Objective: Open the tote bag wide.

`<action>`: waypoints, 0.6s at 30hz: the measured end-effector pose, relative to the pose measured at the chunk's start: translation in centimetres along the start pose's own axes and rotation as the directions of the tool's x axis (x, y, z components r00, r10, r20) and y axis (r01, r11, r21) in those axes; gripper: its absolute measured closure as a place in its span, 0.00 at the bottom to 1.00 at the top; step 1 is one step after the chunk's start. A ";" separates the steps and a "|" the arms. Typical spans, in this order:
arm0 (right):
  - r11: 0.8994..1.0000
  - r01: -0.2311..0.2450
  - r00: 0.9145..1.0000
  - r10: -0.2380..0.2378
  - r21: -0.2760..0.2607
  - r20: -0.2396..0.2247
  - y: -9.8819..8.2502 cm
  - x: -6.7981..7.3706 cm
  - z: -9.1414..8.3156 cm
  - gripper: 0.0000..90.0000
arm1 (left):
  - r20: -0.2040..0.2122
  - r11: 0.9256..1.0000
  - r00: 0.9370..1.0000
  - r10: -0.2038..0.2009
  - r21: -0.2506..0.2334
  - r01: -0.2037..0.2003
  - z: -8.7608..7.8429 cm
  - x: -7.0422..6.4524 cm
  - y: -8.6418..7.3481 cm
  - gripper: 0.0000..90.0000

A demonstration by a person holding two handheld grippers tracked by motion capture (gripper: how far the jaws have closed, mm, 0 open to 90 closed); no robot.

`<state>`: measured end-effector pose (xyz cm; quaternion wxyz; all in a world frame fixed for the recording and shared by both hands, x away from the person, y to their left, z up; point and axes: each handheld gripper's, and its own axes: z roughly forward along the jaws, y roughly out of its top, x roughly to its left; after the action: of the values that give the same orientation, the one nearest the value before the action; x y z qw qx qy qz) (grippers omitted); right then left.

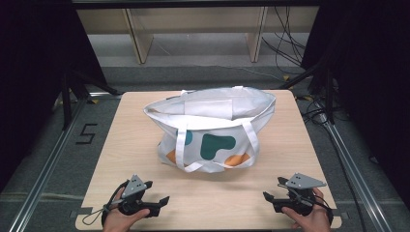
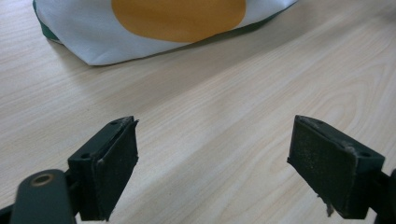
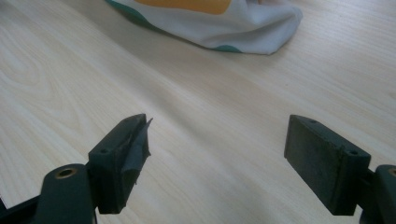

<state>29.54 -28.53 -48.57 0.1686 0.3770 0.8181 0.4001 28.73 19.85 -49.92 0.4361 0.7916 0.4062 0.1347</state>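
Observation:
A white cloth tote bag [image 1: 212,128] with green and orange shapes stands in the middle of the light wooden table [image 1: 125,145], its mouth open and its handles hanging down the front. My left gripper [image 1: 157,194] rests open near the table's front left corner, aimed toward the bag, with nothing between its jaws. My right gripper [image 1: 273,191] stands open near the front right corner, also holding nothing. In the left gripper view the bag's corner with an orange patch [image 2: 177,18] lies ahead of the open gripper [image 2: 212,161]. The bag's other corner [image 3: 224,25] lies beyond the right gripper [image 3: 215,158].
Bare wood lies between both grippers and the bag. Beyond the table's far edge are wooden shelf legs [image 1: 138,41] and loose cables [image 1: 285,43] on the floor. Metal rails [image 1: 48,164] run along both sides of the table.

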 end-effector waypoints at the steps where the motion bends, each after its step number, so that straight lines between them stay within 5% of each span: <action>1: 1.000 0.000 1.000 0.000 -0.001 0.003 0.0 0.0 0.0 0.25 | 0.005 1.000 1.000 0.014 -0.002 -0.014 0.0 0.0 0.1 0.16; 10: 0.999 -0.038 0.999 0.038 0.018 0.027 -0.1 0.1 -0.1 0.24 | -0.004 1.000 1.000 0.023 -0.003 -0.023 -0.1 0.2 0.1 0.18; 14: 0.999 -0.038 0.999 0.038 0.016 0.011 -0.1 -0.1 -0.2 0.23 | 0.006 1.000 1.000 -0.004 -0.019 0.005 -0.3 0.3 0.2 0.26; 15: 0.997 -0.068 0.998 0.068 0.025 0.009 -0.1 0.1 -0.2 0.23 | 0.001 1.000 1.000 -0.018 -0.019 0.018 -0.3 0.2 0.2 0.28; 16: 1.000 -0.030 0.999 0.030 -0.002 0.025 -0.1 -0.2 -0.1 0.23 | 0.001 1.000 1.000 0.001 -0.023 -0.001 -0.3 0.3 0.2 0.28; 18: 0.999 -0.051 0.999 0.051 0.015 0.007 0.0 -0.2 -0.3 0.24 | 0.005 0.999 1.000 0.031 -0.007 -0.031 -0.4 0.5 0.3 0.37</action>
<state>29.51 -28.82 -48.38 0.1582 0.4005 0.8106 0.3968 28.98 20.38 -49.48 0.4375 0.7968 0.3923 0.1410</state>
